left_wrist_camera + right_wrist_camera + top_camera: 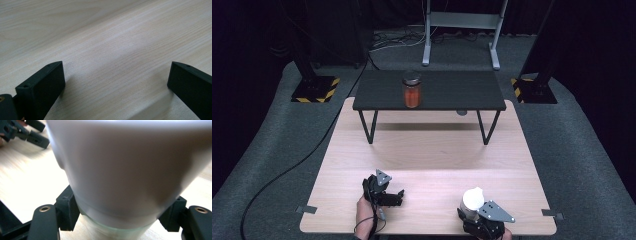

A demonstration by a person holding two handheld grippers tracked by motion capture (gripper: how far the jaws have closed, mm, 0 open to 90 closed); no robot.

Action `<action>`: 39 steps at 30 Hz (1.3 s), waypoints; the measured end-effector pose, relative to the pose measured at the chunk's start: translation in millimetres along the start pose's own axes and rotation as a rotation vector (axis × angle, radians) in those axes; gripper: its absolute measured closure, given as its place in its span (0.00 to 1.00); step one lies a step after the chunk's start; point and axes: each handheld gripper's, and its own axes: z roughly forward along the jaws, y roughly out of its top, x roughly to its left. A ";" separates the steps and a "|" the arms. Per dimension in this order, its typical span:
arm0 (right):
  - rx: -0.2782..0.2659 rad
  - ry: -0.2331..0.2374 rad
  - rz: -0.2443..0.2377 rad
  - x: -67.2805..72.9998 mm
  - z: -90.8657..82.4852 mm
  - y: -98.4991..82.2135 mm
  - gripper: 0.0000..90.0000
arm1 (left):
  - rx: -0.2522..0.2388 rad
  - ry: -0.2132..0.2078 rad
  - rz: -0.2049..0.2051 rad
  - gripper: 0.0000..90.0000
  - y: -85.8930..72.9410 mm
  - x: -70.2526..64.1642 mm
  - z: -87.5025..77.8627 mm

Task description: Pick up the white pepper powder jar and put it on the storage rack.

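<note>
My right gripper (pixel 470 214) stands at the near right edge of the wooden table (pixel 427 160), shut on a small bottle with a white cap (pixel 473 199). In the right gripper view the white cap (pixel 125 162) looms large above a clear glass body (pixel 112 228), and the two black jaws press on the bottle's sides just below the cap. My left gripper (pixel 398 196) rests low at the near left, open, with bare wood between its jaws (pixel 116 77). It also appears far off in the right gripper view (pixel 30 133).
A low black table (pixel 452 92) stands across the far end of the wooden top and carries a jar with orange contents and a dark lid (pixel 412 90). Behind it are grey stand legs (pixel 460 30). A black cable (pixel 287 170) runs over the floor at the left.
</note>
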 end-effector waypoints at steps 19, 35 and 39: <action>-0.029 -0.071 0.020 -19.0 -9.7 28.8 0.33 | -0.004 -0.006 0.010 0.03 -0.7 0.7 -0.8; -0.031 -0.092 0.024 -29.9 -2.7 47.4 0.33 | -0.005 -0.007 0.009 0.04 -0.9 0.6 -0.9; -0.042 -0.089 0.027 -34.0 -2.4 52.0 0.33 | -0.005 -0.007 0.010 0.04 -1.0 0.6 -0.9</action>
